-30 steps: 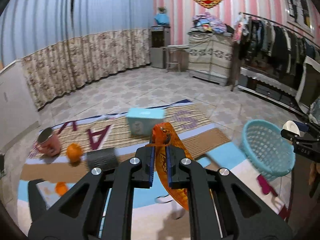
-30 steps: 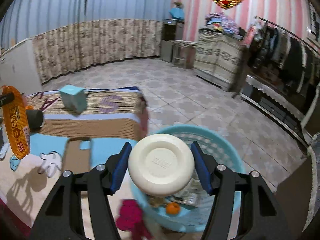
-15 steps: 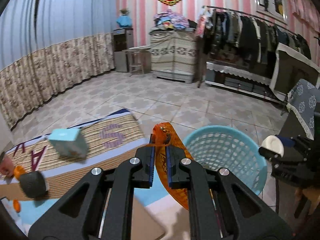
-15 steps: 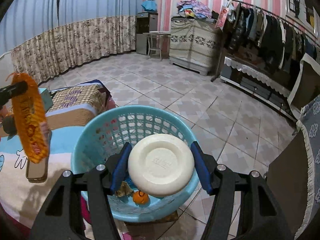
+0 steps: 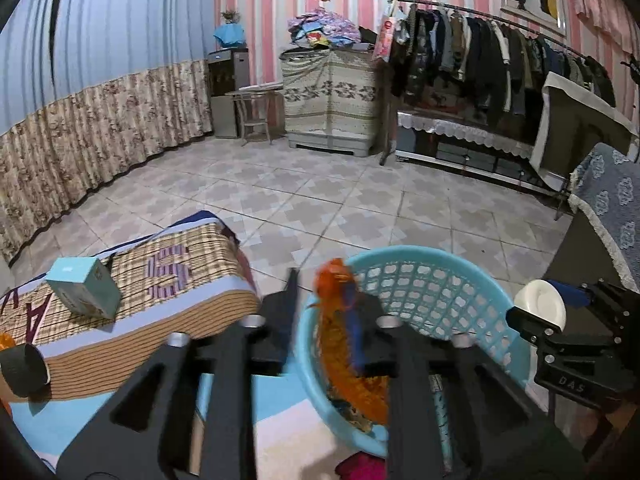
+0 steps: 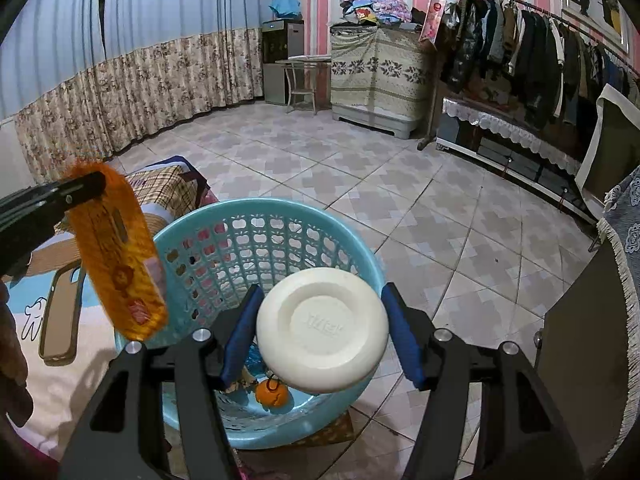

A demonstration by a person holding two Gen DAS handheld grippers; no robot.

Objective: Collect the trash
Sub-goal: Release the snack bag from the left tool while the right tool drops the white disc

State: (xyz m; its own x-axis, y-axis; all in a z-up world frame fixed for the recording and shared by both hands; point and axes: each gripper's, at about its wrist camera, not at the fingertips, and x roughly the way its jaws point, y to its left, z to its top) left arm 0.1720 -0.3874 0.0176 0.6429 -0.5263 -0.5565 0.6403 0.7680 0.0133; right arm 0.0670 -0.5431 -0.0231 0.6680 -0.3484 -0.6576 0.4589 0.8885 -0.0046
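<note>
A light-blue plastic basket point(image 5: 460, 276) point(image 6: 188, 236) stands on the floor beside the bed, with an orange peel point(image 6: 272, 394) and scraps inside. My left gripper point(image 5: 326, 312) has its fingers spread apart and blurred; the orange snack wrapper point(image 5: 344, 340) point(image 6: 116, 252) hangs at its right finger over the basket's near rim. My right gripper point(image 6: 320, 332) is shut on a round white lid point(image 6: 322, 330) point(image 5: 540, 308), held above the basket's right side.
The bed cover point(image 5: 180, 280) carries a teal box point(image 5: 82, 292), a dark roll point(image 5: 24, 368) and a phone point(image 6: 60, 316). A clothes rack point(image 5: 500, 64) and a draped cabinet point(image 5: 328, 100) stand at the far wall. A dark cabinet point(image 6: 588, 352) is at right.
Both grippers have swung right to the basket. My left gripper's fingers have spread apart, and the wrapper now hangs over the basket rim. The right gripper still holds the lid.
</note>
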